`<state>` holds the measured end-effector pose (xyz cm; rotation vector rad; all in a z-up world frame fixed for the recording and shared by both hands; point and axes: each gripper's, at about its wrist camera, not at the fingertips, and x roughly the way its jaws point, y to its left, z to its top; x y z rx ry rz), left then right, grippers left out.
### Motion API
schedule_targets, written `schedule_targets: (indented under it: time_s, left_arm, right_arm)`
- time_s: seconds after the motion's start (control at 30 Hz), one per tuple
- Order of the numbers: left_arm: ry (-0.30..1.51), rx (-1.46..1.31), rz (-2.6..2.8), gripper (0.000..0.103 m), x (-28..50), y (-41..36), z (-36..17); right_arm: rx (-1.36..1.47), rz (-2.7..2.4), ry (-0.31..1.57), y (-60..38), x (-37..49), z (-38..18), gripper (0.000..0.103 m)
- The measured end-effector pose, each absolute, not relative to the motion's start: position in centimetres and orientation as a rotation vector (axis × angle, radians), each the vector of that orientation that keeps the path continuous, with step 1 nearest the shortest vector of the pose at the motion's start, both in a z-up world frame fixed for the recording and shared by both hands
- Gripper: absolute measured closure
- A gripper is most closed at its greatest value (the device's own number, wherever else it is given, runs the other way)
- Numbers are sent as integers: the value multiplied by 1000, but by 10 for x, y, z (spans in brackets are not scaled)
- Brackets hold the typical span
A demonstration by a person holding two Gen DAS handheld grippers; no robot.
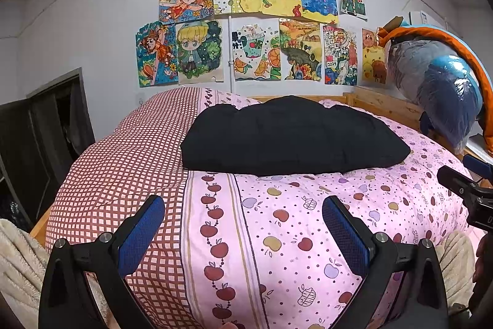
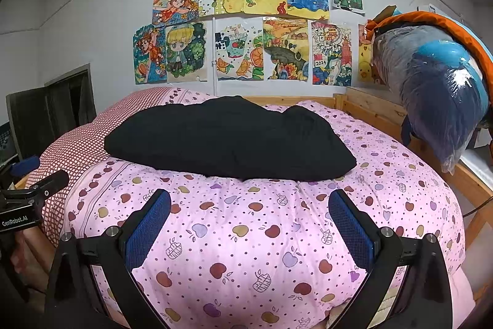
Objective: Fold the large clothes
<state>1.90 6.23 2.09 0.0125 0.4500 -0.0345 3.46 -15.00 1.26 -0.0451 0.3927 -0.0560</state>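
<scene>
Facing you is the wooden-framed bed (image 2: 363, 108), its pink apple-print quilt (image 2: 246, 242) lying bare between your grippers and the folded black garment (image 2: 228, 137), which lies mid-quilt, well ahead of both sets of fingers. A plastic-wrapped blue bundle (image 2: 437, 100) overhangs the bed's right rail. Your left gripper (image 1: 243, 230) and right gripper (image 2: 249, 227) both have their blue-padded fingers spread wide, holding nothing.

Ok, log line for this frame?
black garment: folded on bed | left gripper: open, empty | right gripper: open, empty
</scene>
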Motion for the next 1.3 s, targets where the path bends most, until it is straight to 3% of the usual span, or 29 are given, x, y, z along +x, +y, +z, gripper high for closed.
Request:
schedule_targets:
  time_s: [1.3]
  left_arm:
    - [418,22,2,0,13,59,18]
  right_arm:
    - [-40,-60,396,-144,31,11,2]
